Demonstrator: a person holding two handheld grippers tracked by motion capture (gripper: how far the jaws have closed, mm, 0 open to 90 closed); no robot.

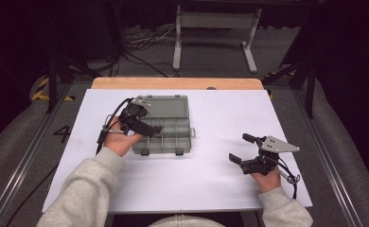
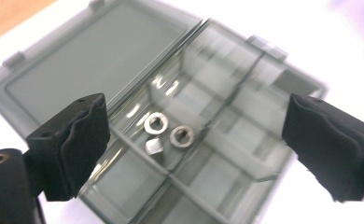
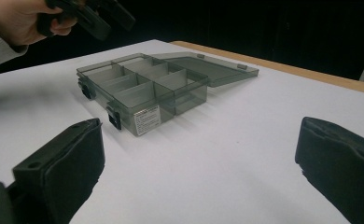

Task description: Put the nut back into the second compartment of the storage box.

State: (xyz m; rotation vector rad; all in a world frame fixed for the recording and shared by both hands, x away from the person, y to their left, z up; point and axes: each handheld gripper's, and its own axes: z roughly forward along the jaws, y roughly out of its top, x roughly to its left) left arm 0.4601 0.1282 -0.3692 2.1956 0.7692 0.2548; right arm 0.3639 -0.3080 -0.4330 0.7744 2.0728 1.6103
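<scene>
1. A smoky grey organiser box point(image 1: 166, 127) is lying on the white sheet point(image 1: 211, 179) that is covering the table, left of centre in the high view, with its lid point(image 1: 166, 105) folded flat open towards the far edge.
2. The box's tray is showing several divided compartments; two black latches point(image 3: 114, 117) and a small white label point(image 3: 147, 119) are sitting on its near wall in the right gripper view.
3. The left gripper point(image 1: 150, 128) is hovering over the left part of the tray, held in the left hand point(image 1: 121, 139), with its jaws spread apart and gripping nothing.
4. In the left gripper view, the jaws are standing wide on either side of the compartments, and between them two metal washers point(image 2: 156, 123) are lying side by side in one compartment near the hinge.
5. A small pale nut point(image 2: 154, 147) is resting just beside the washers in the same compartment.
6. The right gripper point(image 1: 243, 147) is sitting low over the sheet, well apart from the box on its right, held in the right hand point(image 1: 267, 178); its jaws are gaping and holding nothing.
7. In the right gripper view, bare sheet is lying between the parted jaws, with the box farther off and the left hand with its gripper above it at top left.
8. A strip of wooden table edge point(image 1: 177, 83) is showing beyond the sheet.
</scene>
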